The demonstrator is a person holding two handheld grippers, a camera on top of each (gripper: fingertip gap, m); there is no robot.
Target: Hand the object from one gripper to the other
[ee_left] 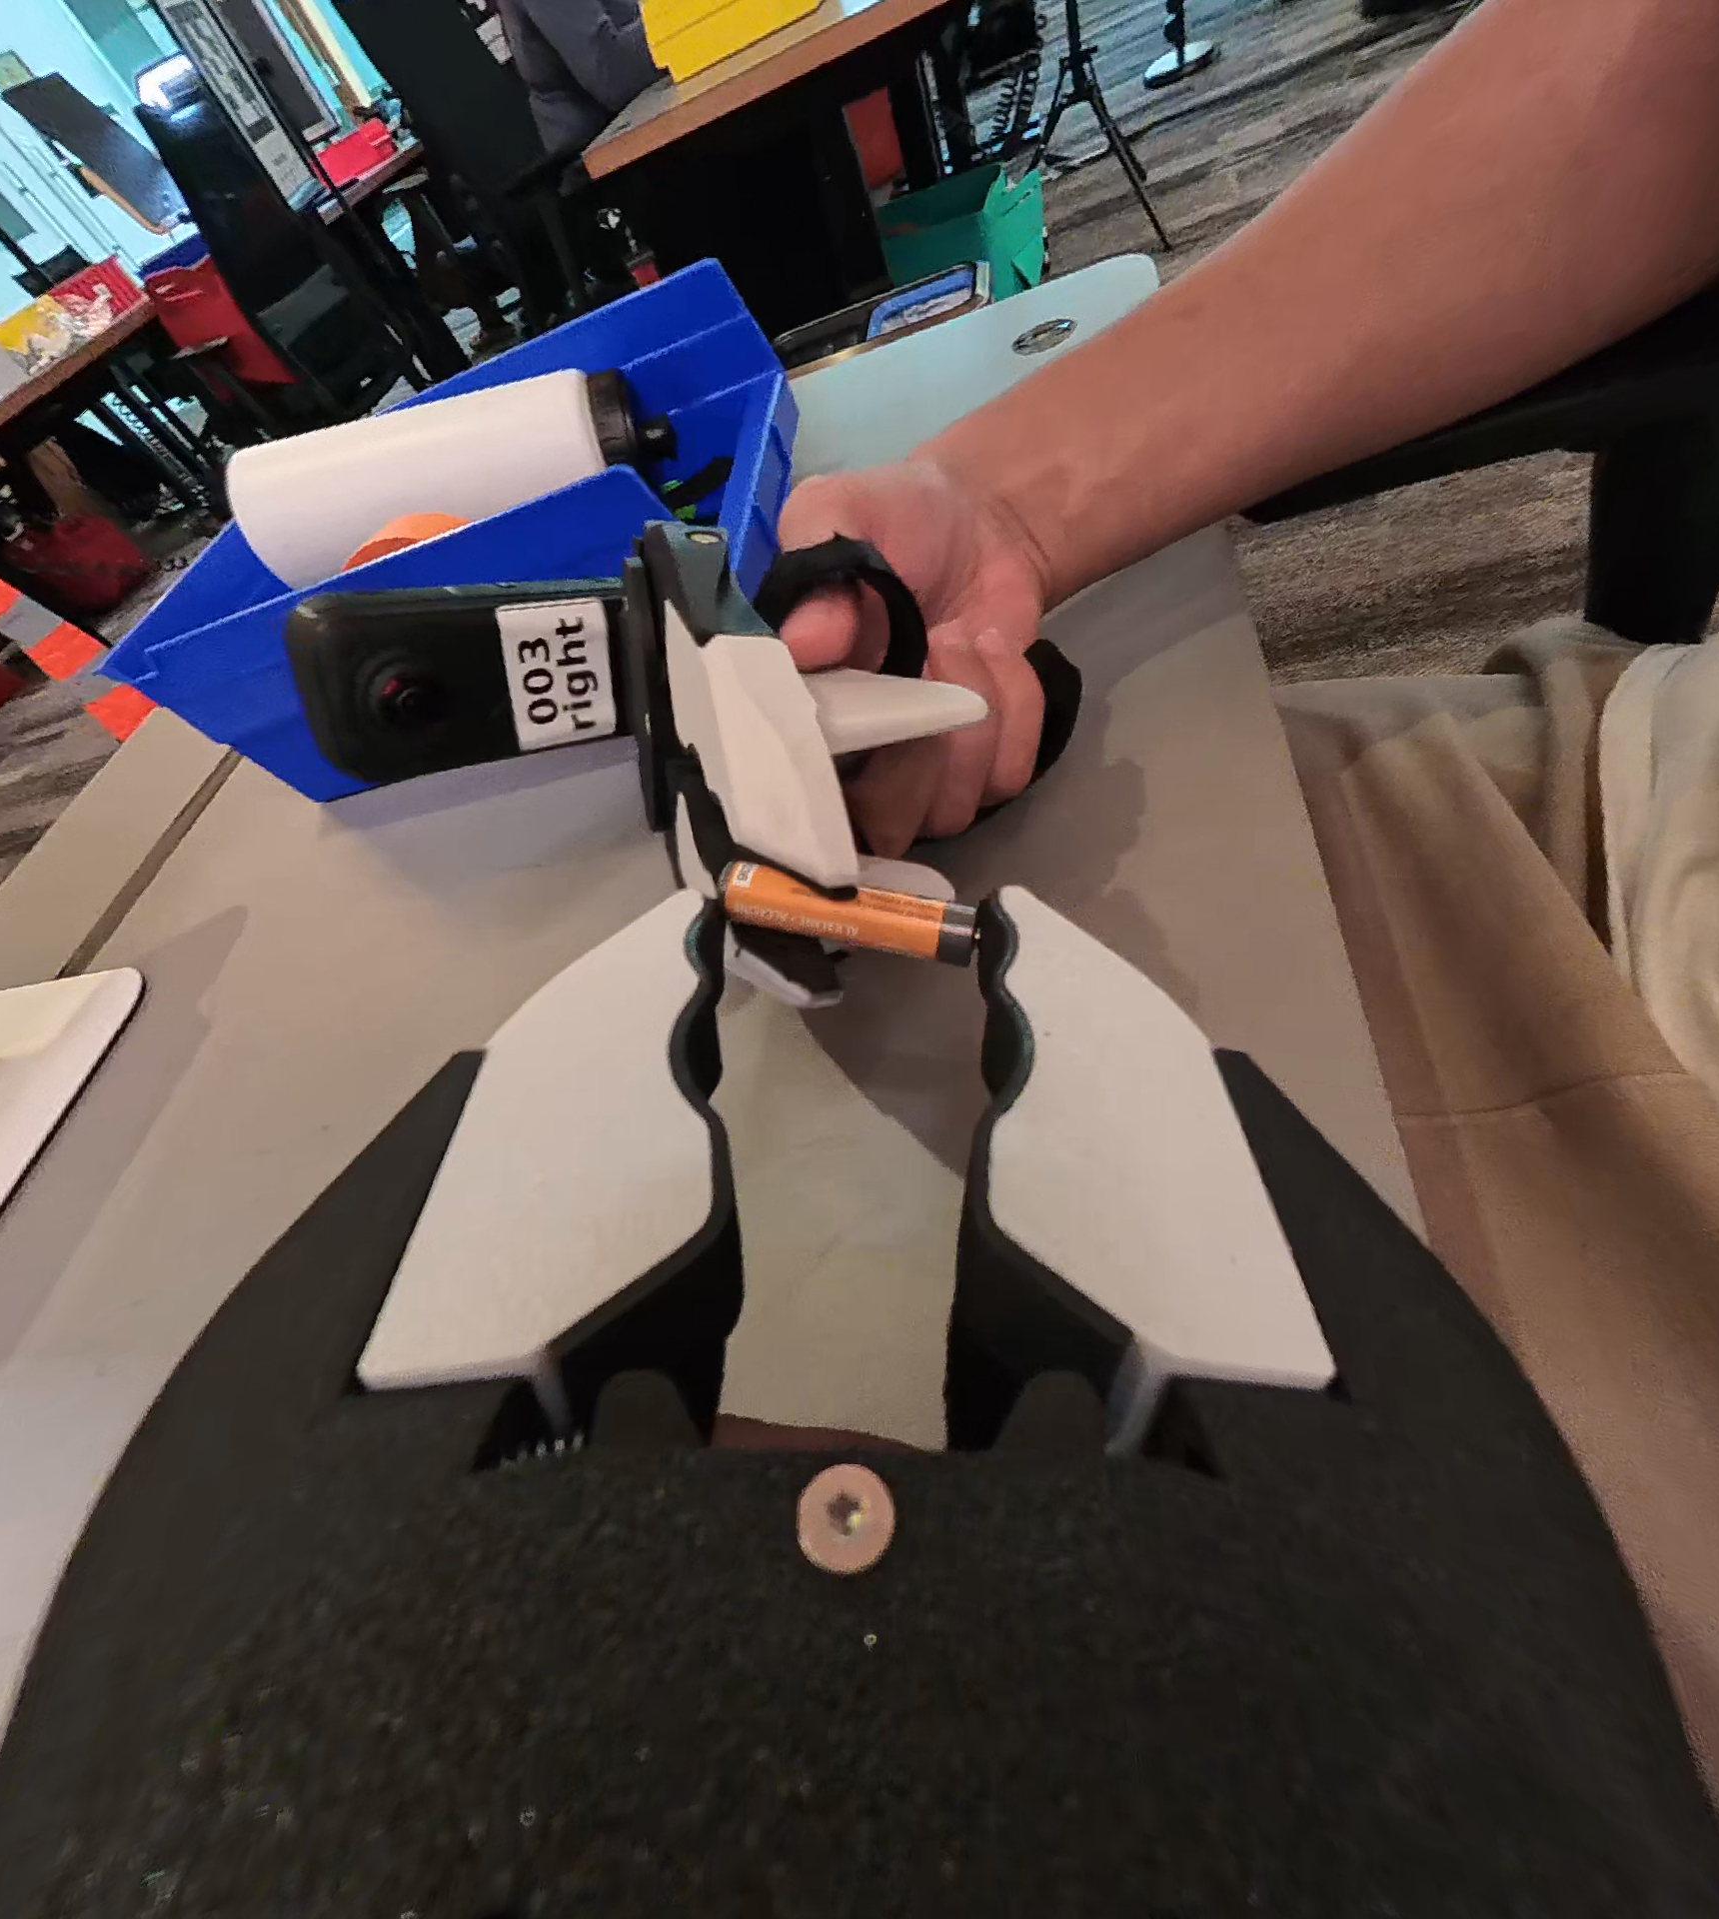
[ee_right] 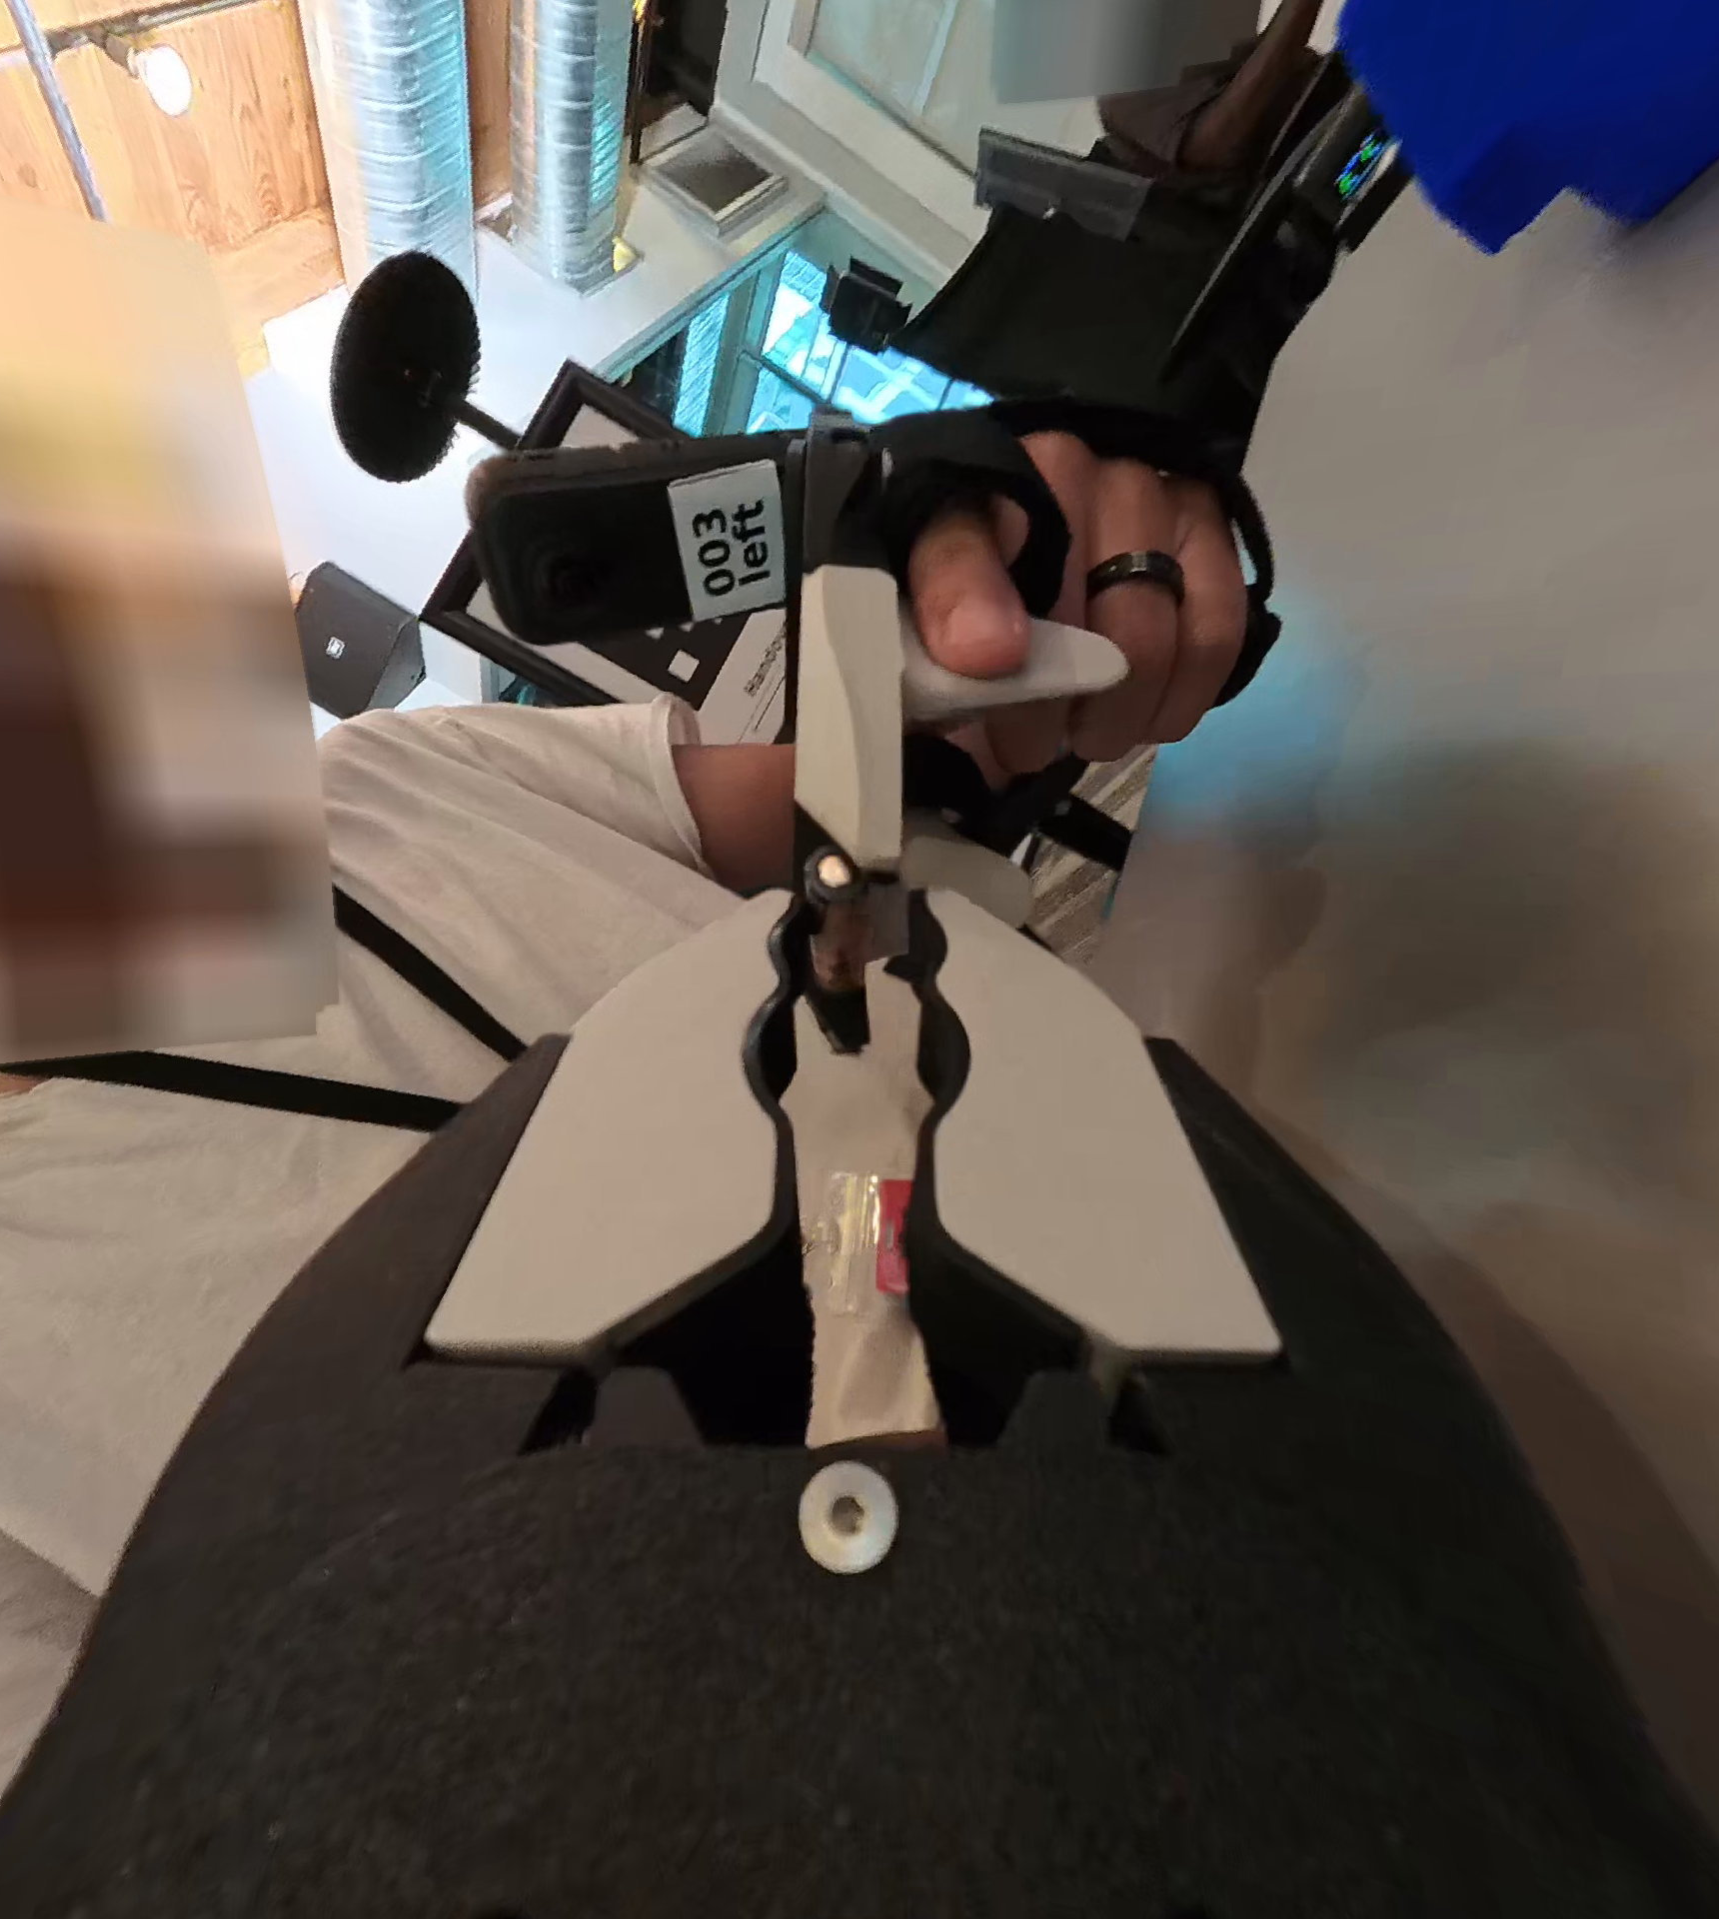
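Holding the battery between two grippers at mid-transfer

We see the right gripper (ee_left: 793,935) clamped on an orange-and-black AA battery (ee_left: 850,919) above the grey table (ee_left: 367,987). Its two fingers pinch the battery near the end that lies on the left of the left wrist view, one finger above and one below. The battery lies roughly level, and its dark grey end points toward the right finger of the left gripper (ee_left: 840,924).

We see the left gripper with its fingers spread wide; the battery sits between their tips. The dark grey end touches or nearly touches the right fingertip; we cannot tell which. The left fingertip stands just beside the right gripper's fingers, clear of the battery.

In the right wrist view, the battery (ee_right: 840,950) appears end-on between the fingertips of the right gripper (ee_right: 850,950). The left gripper (ee_right: 845,883) reaches in from above, crossing the right gripper at the battery. Its own fingertips are partly hidden there.

A hand (ee_left: 928,665) grips the handle of the right gripper. A second hand (ee_right: 1094,613), wearing a dark ring, grips the handle of the left gripper.

A blue bin (ee_left: 482,582) stands on the table behind the right gripper and holds a white bottle (ee_left: 419,467) with a black cap
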